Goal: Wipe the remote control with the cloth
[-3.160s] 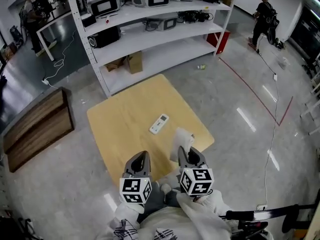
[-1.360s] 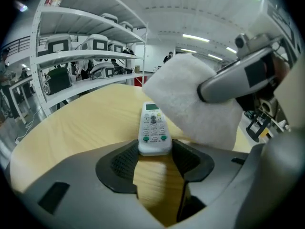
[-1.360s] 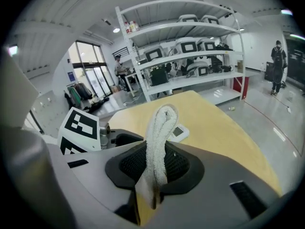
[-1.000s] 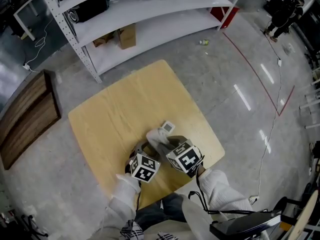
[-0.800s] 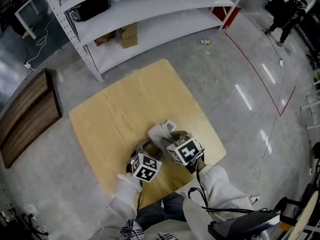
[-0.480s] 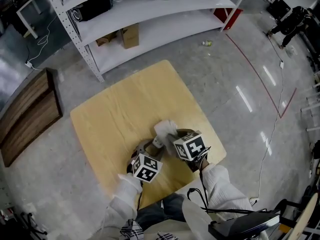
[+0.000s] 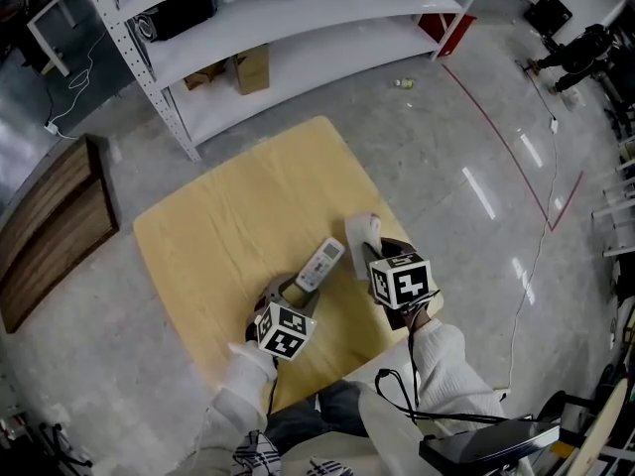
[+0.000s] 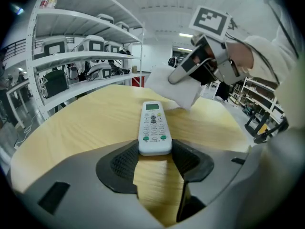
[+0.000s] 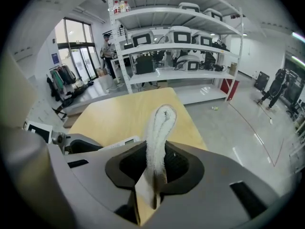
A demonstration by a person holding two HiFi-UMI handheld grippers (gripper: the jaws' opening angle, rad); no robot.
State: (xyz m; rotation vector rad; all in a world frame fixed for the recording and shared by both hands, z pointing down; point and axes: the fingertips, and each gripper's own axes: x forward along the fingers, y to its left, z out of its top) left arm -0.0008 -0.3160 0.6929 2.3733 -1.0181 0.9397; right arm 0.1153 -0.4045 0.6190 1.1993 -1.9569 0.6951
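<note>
On the light wooden table (image 7: 238, 216) the white remote control (image 7: 319, 264) points away from me, buttons up. Its near end sits between the pads of my left gripper (image 7: 296, 291), which is shut on it; the left gripper view shows the remote (image 8: 153, 128) wedged between both pads (image 8: 125, 163). My right gripper (image 7: 372, 256) is shut on a folded white cloth (image 7: 362, 234) and holds it just right of the remote, apart from it. In the right gripper view the cloth (image 9: 159, 125) stands up from the jaws. The left gripper view shows that cloth (image 8: 175, 87) hanging beyond the remote.
A white shelving rack (image 7: 278, 38) with equipment stands behind the table, with a cardboard box (image 7: 251, 70) on its lowest shelf. A dark wooden pallet (image 7: 50, 231) lies on the floor at left. A red floor line (image 7: 506, 147) runs at right, and a person (image 7: 580, 48) stands far right.
The right gripper has drawn the cloth off the remote and to the right, uncovering it. The left gripper has stayed on the remote's near end.
</note>
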